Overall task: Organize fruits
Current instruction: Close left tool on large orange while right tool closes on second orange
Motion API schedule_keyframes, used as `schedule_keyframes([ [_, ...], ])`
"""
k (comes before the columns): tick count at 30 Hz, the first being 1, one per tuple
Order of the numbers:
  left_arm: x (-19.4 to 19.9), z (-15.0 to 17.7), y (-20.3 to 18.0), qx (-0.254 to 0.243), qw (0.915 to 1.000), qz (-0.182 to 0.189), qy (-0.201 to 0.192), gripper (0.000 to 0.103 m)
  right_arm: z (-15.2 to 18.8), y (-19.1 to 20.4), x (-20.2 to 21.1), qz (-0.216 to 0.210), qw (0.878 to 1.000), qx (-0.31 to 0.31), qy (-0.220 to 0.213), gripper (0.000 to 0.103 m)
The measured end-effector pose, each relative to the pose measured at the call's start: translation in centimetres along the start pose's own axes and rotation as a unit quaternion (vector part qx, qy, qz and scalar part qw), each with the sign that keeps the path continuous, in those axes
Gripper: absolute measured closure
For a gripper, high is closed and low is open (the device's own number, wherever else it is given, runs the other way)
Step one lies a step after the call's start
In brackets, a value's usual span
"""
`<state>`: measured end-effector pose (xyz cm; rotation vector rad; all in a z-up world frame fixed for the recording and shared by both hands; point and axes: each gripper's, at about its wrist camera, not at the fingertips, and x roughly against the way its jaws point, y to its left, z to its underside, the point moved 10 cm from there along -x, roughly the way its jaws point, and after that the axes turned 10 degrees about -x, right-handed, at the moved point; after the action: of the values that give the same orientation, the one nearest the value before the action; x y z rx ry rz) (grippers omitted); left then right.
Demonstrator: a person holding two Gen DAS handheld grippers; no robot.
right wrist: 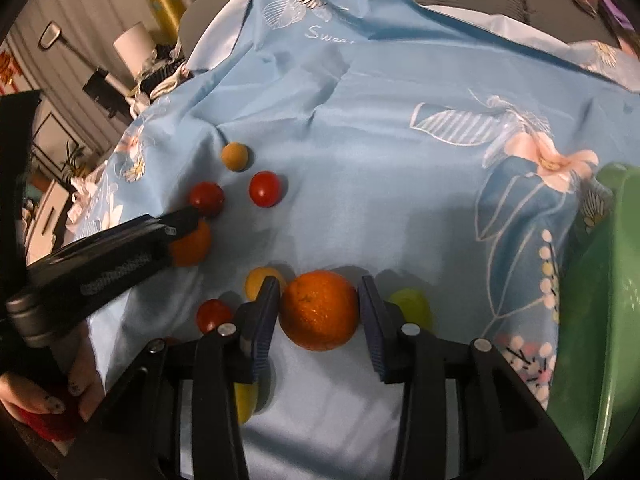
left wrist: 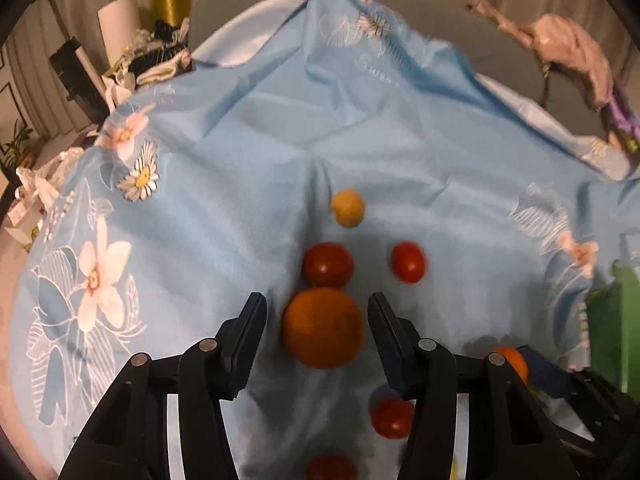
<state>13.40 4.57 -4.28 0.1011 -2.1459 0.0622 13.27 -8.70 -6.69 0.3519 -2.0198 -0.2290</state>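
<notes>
My left gripper (left wrist: 316,320) stands with its jaws wide apart around a large orange (left wrist: 323,327). There is a clear gap on each side, so the jaws do not touch it. The fruit rests on the blue floral cloth (left wrist: 248,152).

My right gripper (right wrist: 319,312) also has its jaws spread, bracketing a second orange (right wrist: 318,310). The left pad lies right against the skin or just short of it; the right pad shows a narrow gap. I cannot tell whether there is contact, and I see no firm hold.

Just beyond the large orange in the left wrist view sits a red tomato (left wrist: 328,265), touching or nearly touching it. A second tomato (left wrist: 408,262) lies to its right, apart, and a small yellow fruit (left wrist: 348,207) lies farther out. Two more red fruits show low in that view, partly hidden by the gripper frame.

In the right wrist view a yellow fruit (right wrist: 260,282) shows behind the left jaw, a red tomato (right wrist: 214,315) lies to its left, and a yellow-green fruit (right wrist: 414,307) shows behind the right jaw.

A green container (right wrist: 596,320) stands at the right edge of the cloth. Its contents are out of sight.

The cloth is creased and covers the tabletop. Behind it I see curtains and clutter at the left.
</notes>
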Motion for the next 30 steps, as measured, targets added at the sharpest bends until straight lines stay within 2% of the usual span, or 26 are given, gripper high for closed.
schedule_keyframes([
  [3, 1.6, -0.9, -0.8, 0.011, 0.9982, 0.052, -0.030, 0.049, -0.1, -0.5, 0.4, -0.006, 1.000, -0.018, -0.002, 0.063],
  [5, 2.0, -1.0, -1.4, 0.021, 0.9959, 0.083, -0.030, 0.049, -0.2, -0.8, 0.6, -0.013, 1.000, -0.028, -0.003, 0.063],
  [7, 1.9, -0.8, -1.7, 0.021, 0.9955, 0.090, -0.021, 0.049, -0.2, -0.9, 0.8, -0.013, 0.999, -0.029, -0.004, 0.063],
  [11, 0.9, 0.0, -1.4, 0.017, 0.9982, 0.057, 0.006, 0.049, -0.2, -1.3, 0.8, -0.014, 0.999, -0.039, 0.000, 0.062],
  [14, 0.3, 0.6, -1.2, 0.037, 0.9966, 0.066, 0.032, 0.050, -0.2, -1.4, 0.7, -0.013, 0.999, -0.041, 0.003, 0.062],
  [18, 0.1, 0.5, -0.8, 0.052, 0.9967, 0.056, 0.028, 0.057, -0.2, -1.4, 0.7, -0.013, 0.999, -0.041, 0.002, 0.062],
  [21, -0.2, 0.8, -0.5, 0.053, 0.9971, 0.042, 0.036, 0.057, -0.1, -1.2, 0.7, -0.014, 0.999, -0.037, 0.004, 0.061],
  [25, -0.6, 0.8, -0.6, 0.047, 0.9981, 0.019, 0.036, 0.057, -0.2, -1.2, 0.5, -0.014, 0.999, -0.037, 0.006, 0.065],
  [30, -1.2, 0.9, -0.7, 0.038, 0.9985, -0.005, 0.040, 0.057, 0.0, -0.9, 0.4, -0.003, 1.000, -0.023, 0.006, 0.063],
])
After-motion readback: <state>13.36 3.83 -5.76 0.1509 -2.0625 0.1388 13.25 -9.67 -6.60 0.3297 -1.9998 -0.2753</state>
